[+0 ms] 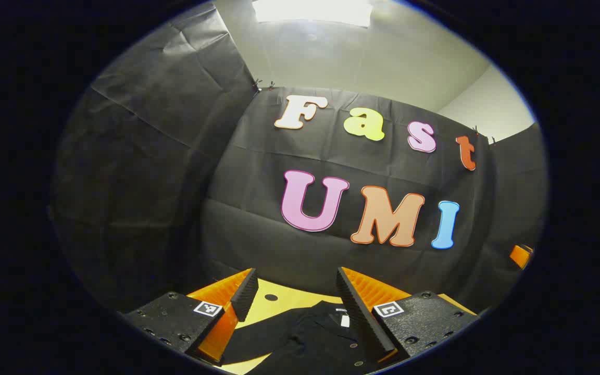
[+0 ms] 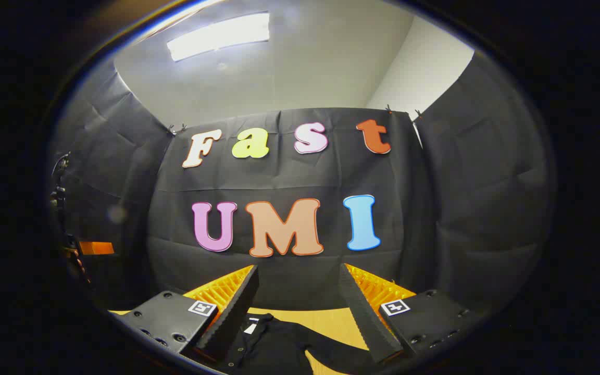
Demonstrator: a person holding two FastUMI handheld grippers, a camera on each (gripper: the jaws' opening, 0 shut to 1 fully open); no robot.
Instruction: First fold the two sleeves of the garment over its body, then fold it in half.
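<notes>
No fold appears to have been started; the first sleeve fold is judged the step in hand. The left gripper (image 1: 295, 302) and right gripper (image 2: 300, 302) are held spread, raised above the bench (image 1: 289, 299), nothing between their fingers. The dark garment (image 1: 310, 333) is seen lying on the bench below, collar far, one sleeve (image 2: 341, 349) stretched out. A descent to a sleeve end is called for next.

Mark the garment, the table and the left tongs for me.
garment (image 1: 310, 333): left gripper view, on the dark body below the collar.
table (image 1: 289, 299): left gripper view, on bare wood beyond the collar.
left tongs (image 1: 294, 294): left gripper view, midway between the fingertips.
</notes>
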